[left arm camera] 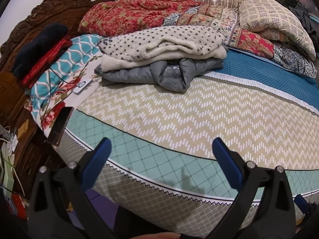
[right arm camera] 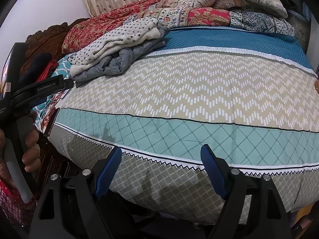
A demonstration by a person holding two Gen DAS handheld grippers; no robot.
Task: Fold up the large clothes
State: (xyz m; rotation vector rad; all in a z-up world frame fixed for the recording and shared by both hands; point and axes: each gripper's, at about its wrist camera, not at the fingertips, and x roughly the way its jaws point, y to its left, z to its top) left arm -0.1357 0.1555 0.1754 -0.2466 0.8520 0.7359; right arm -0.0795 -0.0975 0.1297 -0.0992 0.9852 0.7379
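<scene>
At the far left a carved dark wooden headboard (left arm camera: 24,25) stands behind a pillow with a teal lattice and flowers (left arm camera: 59,73), which carries a dark navy cloth (left arm camera: 37,45) and a red one (left arm camera: 45,63). A phone (left arm camera: 59,125) leans at the mattress corner just below. Next over, toward the head of the bed, lies the folded pile: a cream fleece with dark spots (left arm camera: 159,43) sitting on a grey padded jacket (left arm camera: 169,73). The bedsheet (left arm camera: 179,115), banded in beige chevrons, mint diamonds and teal, spreads bare in front of it. Behind runs a red floral quilt (left arm camera: 139,14), and at the right a cream bundle (left arm camera: 275,22), perhaps a rolled blanket. Both claws hang over the near edge, well apart from the pile: the left gripper (left arm camera: 161,149) spread wide with nothing between its blue pads, the right gripper (right arm camera: 161,157) likewise gaping and empty
</scene>
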